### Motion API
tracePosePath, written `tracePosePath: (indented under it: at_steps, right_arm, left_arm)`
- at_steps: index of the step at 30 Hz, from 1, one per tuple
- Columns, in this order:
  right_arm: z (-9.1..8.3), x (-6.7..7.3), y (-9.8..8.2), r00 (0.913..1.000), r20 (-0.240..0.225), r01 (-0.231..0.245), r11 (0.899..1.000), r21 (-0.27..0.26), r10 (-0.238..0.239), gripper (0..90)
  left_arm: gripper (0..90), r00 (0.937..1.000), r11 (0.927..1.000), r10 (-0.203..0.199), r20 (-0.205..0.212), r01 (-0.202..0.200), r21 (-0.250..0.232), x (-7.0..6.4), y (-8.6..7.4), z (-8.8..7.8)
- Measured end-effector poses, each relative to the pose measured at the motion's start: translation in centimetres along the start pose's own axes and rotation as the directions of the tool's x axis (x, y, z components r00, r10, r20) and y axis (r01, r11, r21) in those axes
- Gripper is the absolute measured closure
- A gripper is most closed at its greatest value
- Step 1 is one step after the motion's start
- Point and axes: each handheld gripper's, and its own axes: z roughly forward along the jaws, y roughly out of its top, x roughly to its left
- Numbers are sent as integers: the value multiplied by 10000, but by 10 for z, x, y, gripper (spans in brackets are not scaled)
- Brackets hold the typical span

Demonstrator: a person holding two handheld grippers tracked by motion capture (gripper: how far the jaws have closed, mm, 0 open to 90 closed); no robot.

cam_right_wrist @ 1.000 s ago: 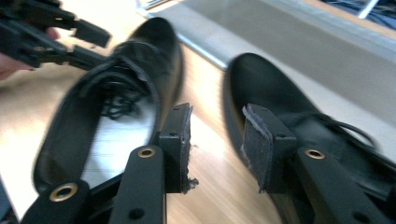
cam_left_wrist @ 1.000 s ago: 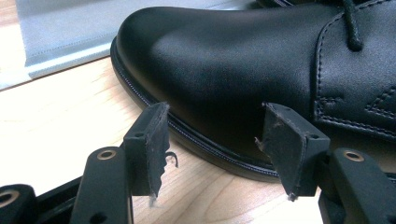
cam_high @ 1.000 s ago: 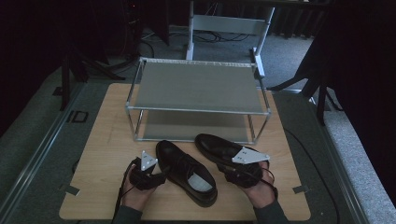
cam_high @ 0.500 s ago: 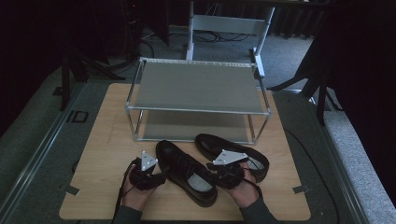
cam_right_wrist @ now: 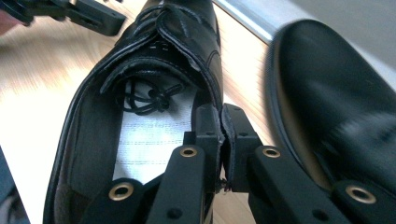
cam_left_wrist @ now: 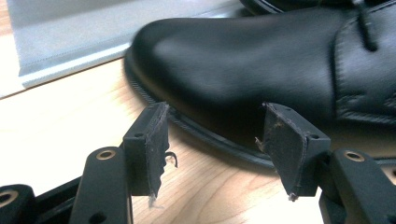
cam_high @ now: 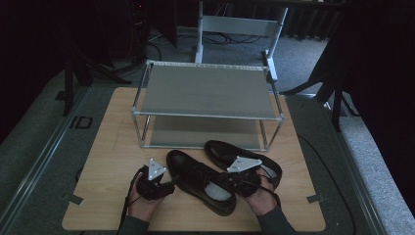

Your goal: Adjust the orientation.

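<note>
1. The right gripper (cam_right_wrist: 220, 122) is seen clamped on the side wall of the nearer black dress shoe (cam_right_wrist: 140, 107); its jaws have just been closing, and the thin leather of the collar is pinched between the two pads, one pad inside over the white insole, the other outside.
2. Just beyond the outer pad, to its right in the right gripper view, the toe of the second black shoe (cam_right_wrist: 336, 107) is found, close beside but apart from the jaws.
3. From the high view, the right gripper (cam_high: 244, 178) is placed at the opening of the nearer shoe (cam_high: 198, 180), with the second shoe (cam_high: 242, 155) just behind it.
4. The left gripper (cam_left_wrist: 212, 140) is held released; its jaws stand apart with nothing pinched; the rounded toe of the nearer shoe (cam_left_wrist: 219, 70) is seen just ahead of both fingertips, its sole edge running across the gap between them; whether the right pad touches the sole cannot be told.
5. Both shoes are rested on the wooden table (cam_high: 107, 161), in front of the two-tier metal shoe rack (cam_high: 205, 90), well beyond the fingers.
</note>
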Motion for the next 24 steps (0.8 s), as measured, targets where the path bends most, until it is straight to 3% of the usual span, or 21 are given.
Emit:
tracePosePath:
  at_steps: [5,12,24]
  right_arm:
    - [-22,-16,-17,9996,259,63,9998,214,-69,860]
    - [-37,-25,-32,9996,207,189,9991,368,-197,859]
    - [-60,-42,-52,9994,349,9,9994,357,-22,858]
  left_arm:
    - [413,9999,10000,52,89,-53,58,-3,0,2]
    - [412,9997,9996,197,144,-199,190,-7,0,6]
    - [409,9998,9997,152,95,-154,213,-5,0,6]
